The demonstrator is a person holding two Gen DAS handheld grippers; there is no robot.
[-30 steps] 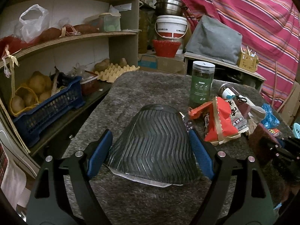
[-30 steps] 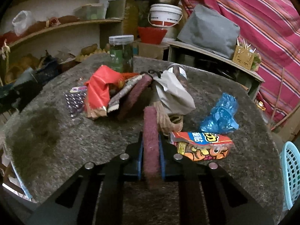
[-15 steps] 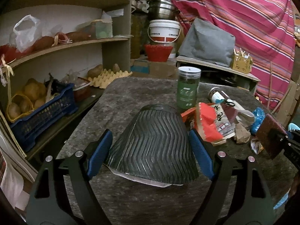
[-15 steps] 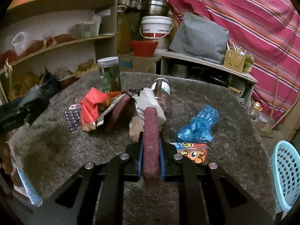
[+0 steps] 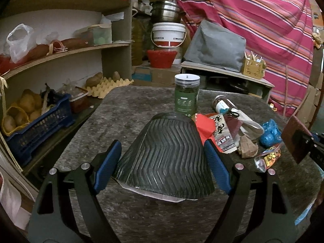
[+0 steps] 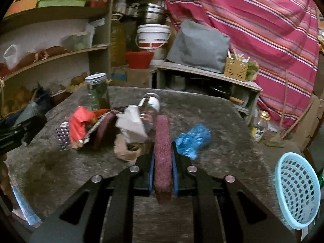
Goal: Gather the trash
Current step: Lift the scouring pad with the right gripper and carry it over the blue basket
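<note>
Trash: ridged dark cup, fuzzy maroon pad, each claw-gripped.

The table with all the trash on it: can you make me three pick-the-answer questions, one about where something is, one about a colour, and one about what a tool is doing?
1. Where is the light blue basket?
A. on the shelf
B. off the table's right edge, lower down
C. in the middle of the trash pile

2. What colour is the crumpled plastic bag near the right tool?
A. blue
B. yellow
C. white

3. What is the right tool doing?
A. open over the table
B. shut on the green jar
C. shut on a maroon scrub pad

Answers: 1 B, the basket shows beyond and below the grey table edge. 2 A, the bag is bright blue. 3 C, both fingers press the pad's flat sides. The left tool grips the black ribbed dustpan.
</note>
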